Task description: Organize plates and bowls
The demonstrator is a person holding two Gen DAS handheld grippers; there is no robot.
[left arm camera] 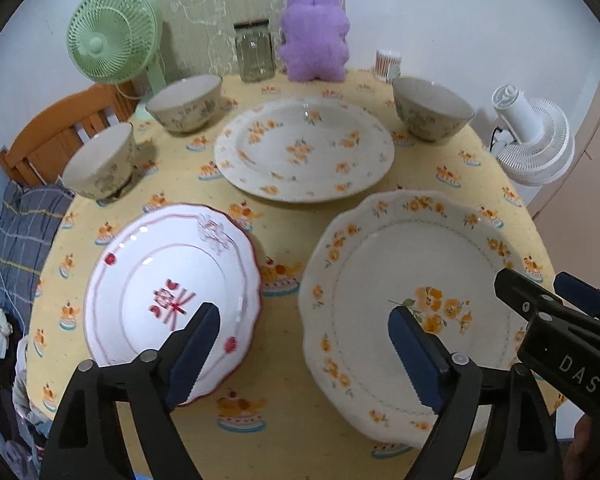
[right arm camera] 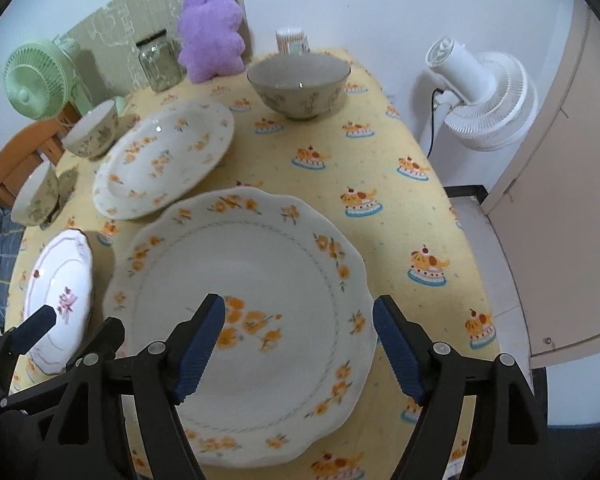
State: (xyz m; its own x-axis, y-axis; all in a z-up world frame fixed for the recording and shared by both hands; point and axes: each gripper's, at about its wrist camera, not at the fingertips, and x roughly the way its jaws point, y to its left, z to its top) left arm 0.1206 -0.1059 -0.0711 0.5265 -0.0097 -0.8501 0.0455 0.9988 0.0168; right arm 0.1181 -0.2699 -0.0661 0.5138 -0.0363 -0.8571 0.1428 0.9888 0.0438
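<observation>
A large scalloped plate with orange flowers [left arm camera: 412, 280] [right arm camera: 252, 280] lies at the table's near right. A smaller white plate with red trim [left arm camera: 168, 296] [right arm camera: 60, 292] lies at the near left. A round orange-flower plate [left arm camera: 304, 148] [right arm camera: 164, 156] lies further back. Three floral bowls stand behind: two at the left [left arm camera: 100, 164] [left arm camera: 186, 102] and one at the right [left arm camera: 432, 110] [right arm camera: 300, 84]. My left gripper [left arm camera: 304, 332] is open and empty above the gap between the two near plates. My right gripper [right arm camera: 300, 320] is open and empty over the scalloped plate; it also shows in the left wrist view [left arm camera: 540, 292].
The round table has a yellow cloth [left arm camera: 284, 432] [right arm camera: 400, 220]. At its back stand a green fan [left arm camera: 108, 36], a glass jar [left arm camera: 254, 56], a purple plush toy [left arm camera: 316, 36] and a small cup of sticks [left arm camera: 388, 64]. A white fan [right arm camera: 488, 96] stands off the table's right; an orange chair [left arm camera: 60, 128] at left.
</observation>
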